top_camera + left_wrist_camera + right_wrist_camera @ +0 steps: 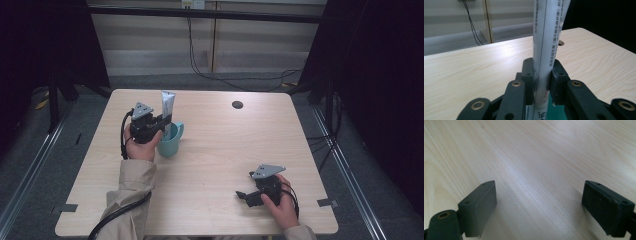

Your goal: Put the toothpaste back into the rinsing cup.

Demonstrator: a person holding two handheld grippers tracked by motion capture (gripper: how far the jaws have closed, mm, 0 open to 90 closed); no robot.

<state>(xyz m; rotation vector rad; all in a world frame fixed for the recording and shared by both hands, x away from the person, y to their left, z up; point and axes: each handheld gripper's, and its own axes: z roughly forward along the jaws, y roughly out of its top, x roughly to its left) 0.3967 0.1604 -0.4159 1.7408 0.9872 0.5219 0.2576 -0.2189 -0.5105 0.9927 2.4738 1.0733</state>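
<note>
Progress, high view: I judge the job as standing a tube (167,104) in a teal cup (171,141). I see the tube upright with its lower end inside the cup, so the placing looks nearly done; letting go and pulling clear are left.
Left claw, high view: my left gripper (161,121) sits at the cup's rim on the left half of the table (220,155), clamped on the tube's lower part.
Right claw, high view: my right gripper (242,195) rests low near the front right edge, well apart from the cup.
Hole, high view: a small dark hole (237,104) lies toward the far side, away from both claws.
Grip, left gripper view: both pads press the tube (546,50) from either side, narrow around it; the tube rises straight up between them, printed text facing right. A patch of teal from the cup (556,111) shows just below the jaws.
Grip, right gripper view: my right gripper (539,205) stands wide, nothing between the pads, bare table (536,157) beneath.
Next, judgement: I should open the left claw only once the tube is resting in the cup, or it may tip.
</note>
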